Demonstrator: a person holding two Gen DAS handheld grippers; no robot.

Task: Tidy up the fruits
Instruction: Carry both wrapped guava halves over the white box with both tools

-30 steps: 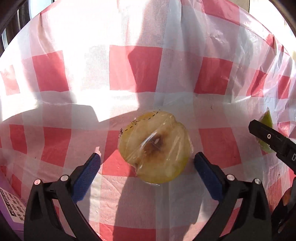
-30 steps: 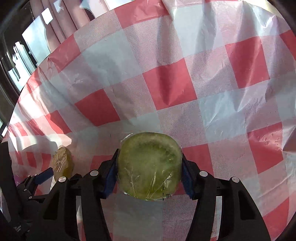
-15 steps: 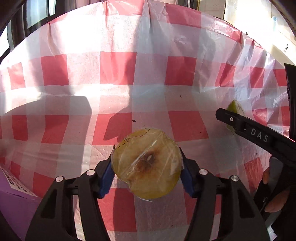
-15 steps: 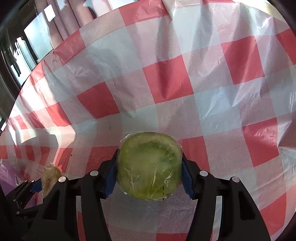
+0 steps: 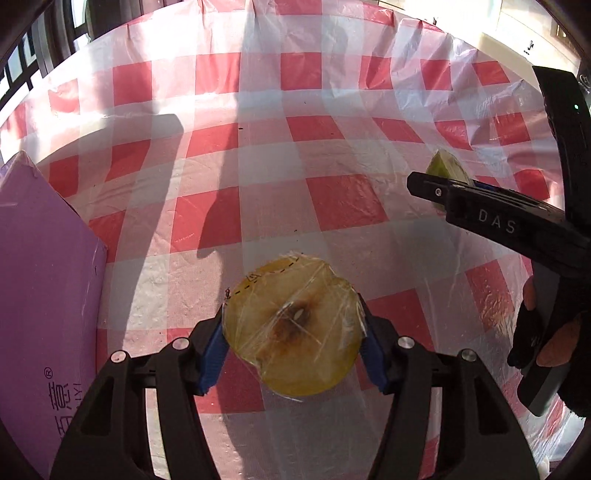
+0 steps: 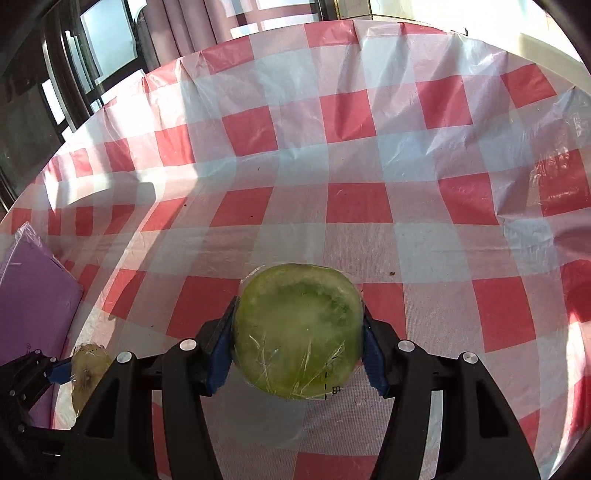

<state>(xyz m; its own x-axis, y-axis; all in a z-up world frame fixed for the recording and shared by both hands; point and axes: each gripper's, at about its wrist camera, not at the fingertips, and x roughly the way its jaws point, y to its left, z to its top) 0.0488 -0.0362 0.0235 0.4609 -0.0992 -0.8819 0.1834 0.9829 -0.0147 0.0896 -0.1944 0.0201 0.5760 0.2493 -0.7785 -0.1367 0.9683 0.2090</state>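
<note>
Two wrapped fruit halves, both lifted above the checkered tablecloth (image 5: 332,203): yellow half (image 5: 293,326) clamped in left gripper (image 5: 291,341), green half (image 6: 297,332) in right gripper (image 6: 297,349). One purple box (image 5: 40,295) at near left, contents hidden.

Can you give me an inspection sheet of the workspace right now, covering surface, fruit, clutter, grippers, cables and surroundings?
Surface: table under a red and white checked plastic cloth, wrinkled, partly in sun and shadow.
Job's things: yellow fruit half, wrapped in clear film, cut face with browned core toward the camera; green fruit half, also film-wrapped.
Clutter: purple box at the left edge of the table.
Grippers: left gripper shut on the yellow fruit half; right gripper shut on the green fruit half; blue pads on the fingers press each side.
Cables: nothing seen.
Surroundings: windows and pink curtains beyond the table's far edge.
</note>
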